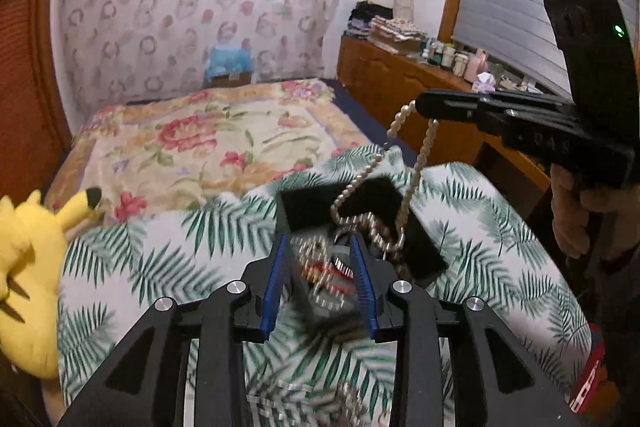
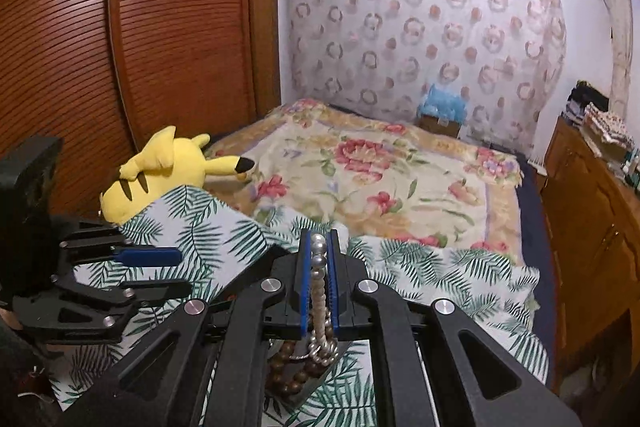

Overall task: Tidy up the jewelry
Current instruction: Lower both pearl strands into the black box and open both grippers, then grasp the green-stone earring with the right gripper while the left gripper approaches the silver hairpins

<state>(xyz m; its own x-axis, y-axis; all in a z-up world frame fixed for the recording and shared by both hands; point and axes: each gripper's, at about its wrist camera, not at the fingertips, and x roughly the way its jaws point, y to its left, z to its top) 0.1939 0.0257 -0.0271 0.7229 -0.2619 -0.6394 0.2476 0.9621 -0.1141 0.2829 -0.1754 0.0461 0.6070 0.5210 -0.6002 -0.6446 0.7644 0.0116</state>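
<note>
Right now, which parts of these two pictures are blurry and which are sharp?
Left wrist view: the jewelry pile between the left gripper's fingers is smeared by motion blur, while the pearl necklace hanging from the right gripper reads fairly clearly. Right wrist view: sharper, pearls crisp between the shut fingers; fisheye bends the wardrobe.

pearl necklace (image 1: 404, 163) above box (image 1: 360, 223), plush (image 1: 28, 267) left

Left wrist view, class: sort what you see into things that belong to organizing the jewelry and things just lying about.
Belongs to the job:
pearl necklace, held up by the right gripper
black box
blurred jewelry pile between the left gripper fingers

Just lying about:
yellow plush toy
floral blanket
bottles on the dresser
</note>
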